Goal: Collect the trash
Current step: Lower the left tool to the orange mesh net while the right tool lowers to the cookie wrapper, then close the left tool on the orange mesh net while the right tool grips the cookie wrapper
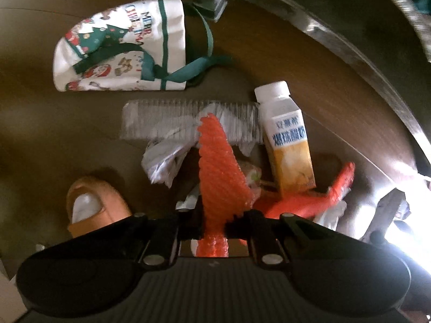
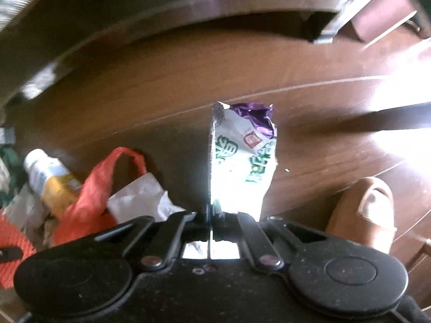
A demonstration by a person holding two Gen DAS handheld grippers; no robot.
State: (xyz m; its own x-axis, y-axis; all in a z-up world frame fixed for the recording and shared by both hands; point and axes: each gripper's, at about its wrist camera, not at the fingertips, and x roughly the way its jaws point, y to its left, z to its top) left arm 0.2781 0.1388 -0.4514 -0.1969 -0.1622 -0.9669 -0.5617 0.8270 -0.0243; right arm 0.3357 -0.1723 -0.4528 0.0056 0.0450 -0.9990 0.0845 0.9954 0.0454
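Left gripper, jaws pressed on an orange foam net held above the wooden floor. Beneath it: crumpled paper, a clear plastic tray, a drink bottle, a red plastic bag; further off, a Christmas tote bag. Right gripper, jaws pinching a torn snack wrapper clear of the floor, beside a slipper.

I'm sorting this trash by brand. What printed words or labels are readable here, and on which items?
"MERR" above a partly creased "CHR…": white holiday gift bag, upside down.
Blue characters on the small white-and-yellow drink bottle: too blurred to read.
Green characters and a red logo on the snack wrapper: not legible.
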